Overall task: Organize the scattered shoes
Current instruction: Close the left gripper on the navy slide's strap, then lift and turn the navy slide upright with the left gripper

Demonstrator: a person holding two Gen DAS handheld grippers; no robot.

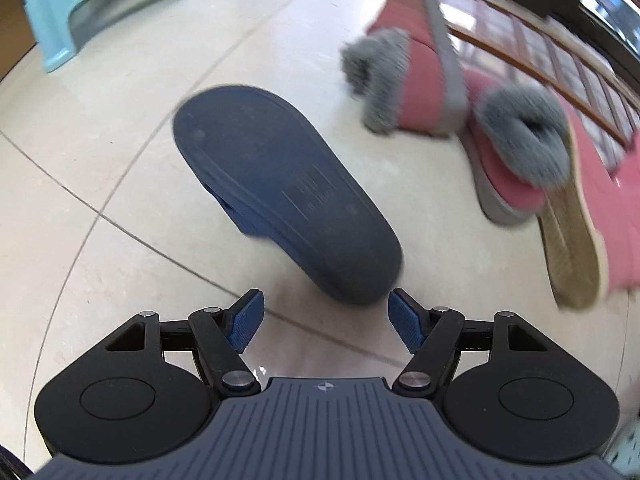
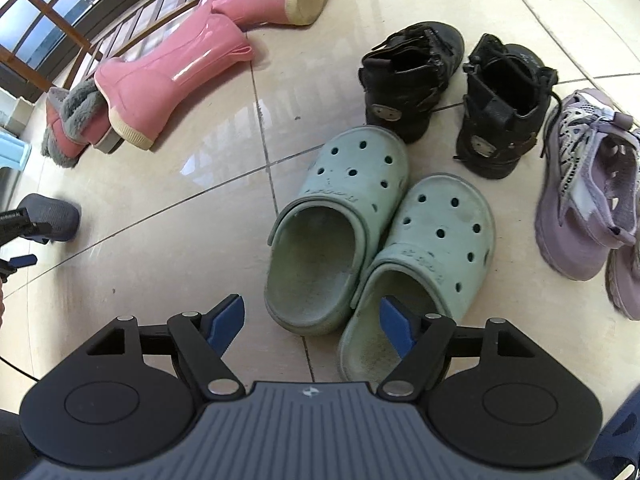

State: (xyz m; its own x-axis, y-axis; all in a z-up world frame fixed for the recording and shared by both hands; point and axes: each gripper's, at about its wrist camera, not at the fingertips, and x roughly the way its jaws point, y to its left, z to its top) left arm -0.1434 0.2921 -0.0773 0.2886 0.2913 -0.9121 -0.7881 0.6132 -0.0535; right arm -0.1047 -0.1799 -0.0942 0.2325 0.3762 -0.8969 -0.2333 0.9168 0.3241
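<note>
This is looking like a home — likely the spot by a doorway where footwear gets left. Pale glossy floor tiles (image 2: pixel 168 184) are reflecting daylight, and a wooden railing (image 2: pixel 48 12) with glass behind it is running along one side. A small light-blue plastic stool (image 1: pixel 100 4) is standing on the tiles. Everyday household shoes are lying about — pink rubber boots (image 2: pixel 172 80), fur-trimmed pink slippers (image 1: pixel 404 80), green clogs (image 2: pixel 340 220), black ankle boots (image 2: pixel 412 80), lilac sneakers (image 2: pixel 580 184) and a dark blue slipper (image 1: pixel 288 192).
</note>
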